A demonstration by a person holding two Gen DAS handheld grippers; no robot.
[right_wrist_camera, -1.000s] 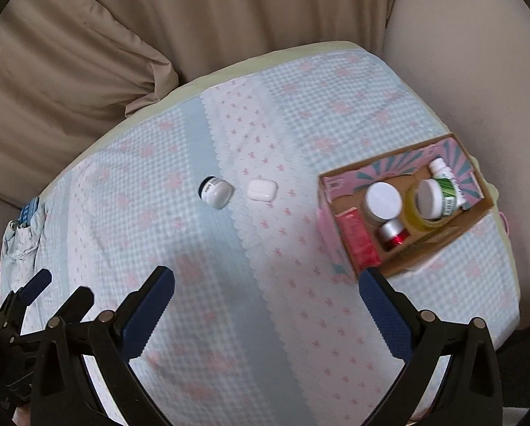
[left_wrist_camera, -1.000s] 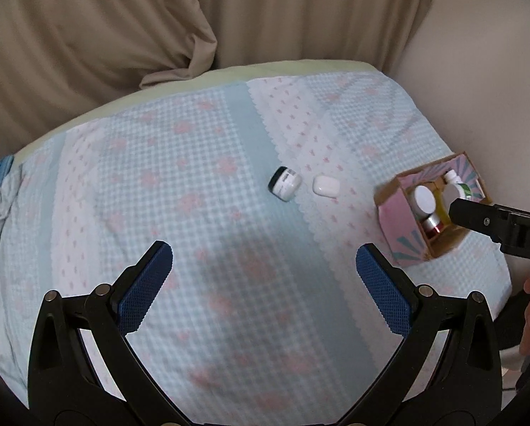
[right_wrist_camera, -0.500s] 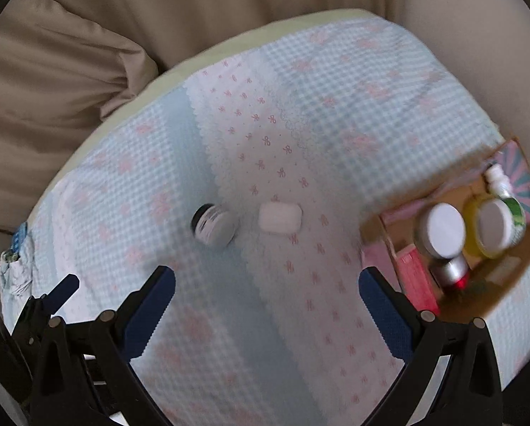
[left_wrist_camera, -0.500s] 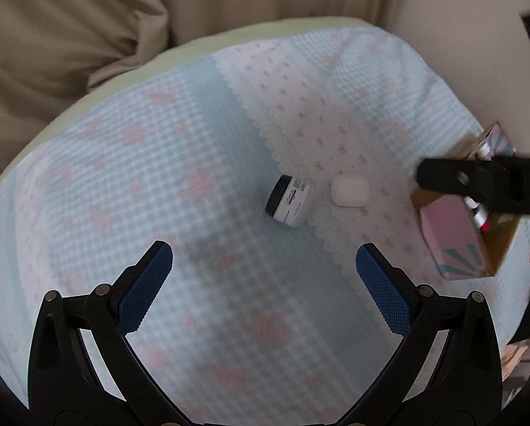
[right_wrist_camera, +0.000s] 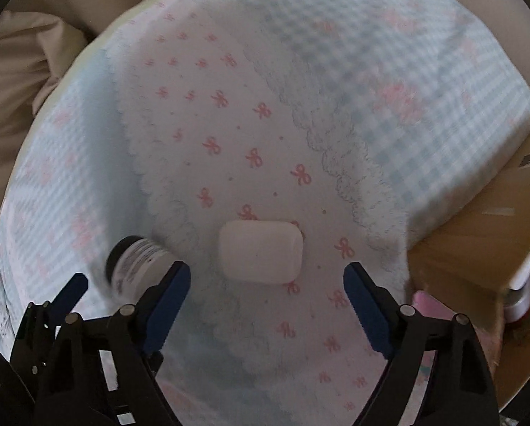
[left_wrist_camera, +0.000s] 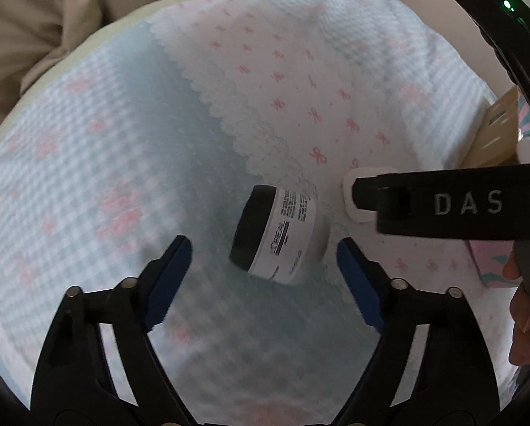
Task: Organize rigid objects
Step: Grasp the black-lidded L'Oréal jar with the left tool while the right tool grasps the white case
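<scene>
Far left: white cylindrical cream jar with a black lid [left_wrist_camera: 277, 235], lying on its side on the blue-and-pink checked cloth [left_wrist_camera: 87, 163], sitting between the blue pads of the left gripper [left_wrist_camera: 263, 277]; jaws closing, pads not yet touching it. Likely to roll off across the soft cloth if one pad lands first on the curved wall. Just beside it, to the right: small white rounded plastic case [right_wrist_camera: 260, 251], flat on the bow-printed strip, between the pads of the right gripper [right_wrist_camera: 266, 285]; jaws also closing, no contact yet. Smooth and low, so apt to slip out or be pressed into the fabric. Both tools near enough to knock together. Far right: open cardboard box [right_wrist_camera: 478, 234], already crowded with bottles.
</scene>
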